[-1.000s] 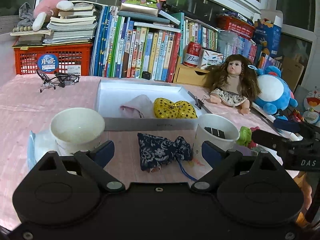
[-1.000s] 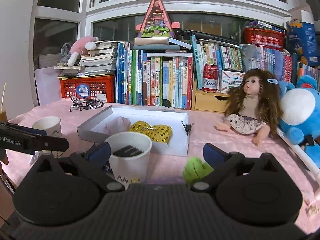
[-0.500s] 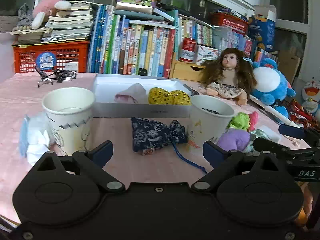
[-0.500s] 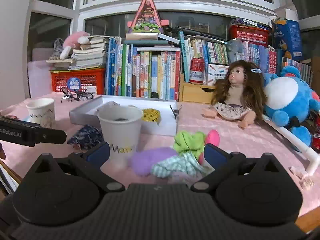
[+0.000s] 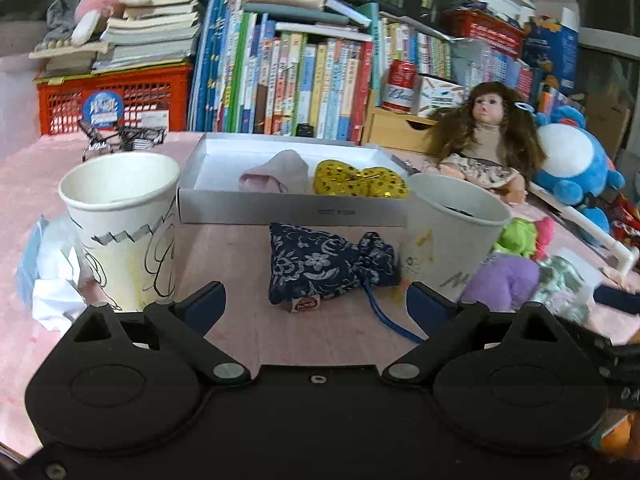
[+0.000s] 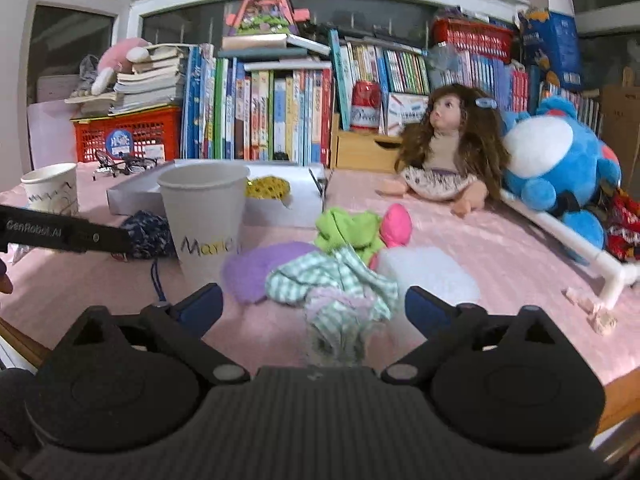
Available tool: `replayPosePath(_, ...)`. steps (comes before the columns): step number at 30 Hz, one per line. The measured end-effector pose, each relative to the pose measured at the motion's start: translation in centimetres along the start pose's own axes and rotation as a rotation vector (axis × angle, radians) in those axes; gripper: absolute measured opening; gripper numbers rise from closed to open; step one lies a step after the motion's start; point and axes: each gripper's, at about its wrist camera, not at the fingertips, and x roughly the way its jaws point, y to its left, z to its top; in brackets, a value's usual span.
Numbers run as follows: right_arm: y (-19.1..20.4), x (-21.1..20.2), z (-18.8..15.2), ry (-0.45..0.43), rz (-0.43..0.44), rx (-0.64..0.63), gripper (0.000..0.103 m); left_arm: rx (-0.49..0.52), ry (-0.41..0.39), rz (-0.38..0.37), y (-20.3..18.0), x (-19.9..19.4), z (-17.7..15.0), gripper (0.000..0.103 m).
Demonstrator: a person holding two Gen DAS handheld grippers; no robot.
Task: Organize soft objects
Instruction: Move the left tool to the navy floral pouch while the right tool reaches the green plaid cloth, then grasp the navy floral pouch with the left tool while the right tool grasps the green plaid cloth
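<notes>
A navy floral pouch [image 5: 328,266] with a blue cord lies on the pink cloth just ahead of my open left gripper [image 5: 316,304]. Behind it a white box [image 5: 288,208] holds a pink cloth [image 5: 276,176] and a yellow dotted bow [image 5: 360,182]. My open right gripper [image 6: 314,306] is low over a pile of soft things: a green checked cloth [image 6: 332,284], a purple pad [image 6: 256,266], a green toy [image 6: 348,230], a pink piece [image 6: 396,226] and white foam [image 6: 428,272].
Two paper cups [image 5: 124,224] [image 5: 452,232] flank the pouch; the right one also shows in the right wrist view [image 6: 204,220]. A doll [image 6: 444,152], a blue plush [image 6: 560,176], books [image 5: 288,76] and a red crate [image 5: 112,100] line the back. Crumpled tissue [image 5: 52,280] lies at left.
Both grippers have dropped lower and drawn nearer the table. The pouch now sits closer to the left jaws, and the soft pile lies between the right fingers.
</notes>
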Motion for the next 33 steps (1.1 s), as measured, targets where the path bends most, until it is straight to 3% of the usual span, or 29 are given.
replayPosePath(13,-0.5,0.8,-0.9,0.019,-0.039,-0.002,0.086,-0.014,0.022,0.051,-0.6,3.8,0.4,0.097)
replayPosePath(33,-0.6,2.0,-1.2,0.032,-0.039,0.010,0.085,-0.045,0.035,0.049,-0.5,5.8,0.5,0.095)
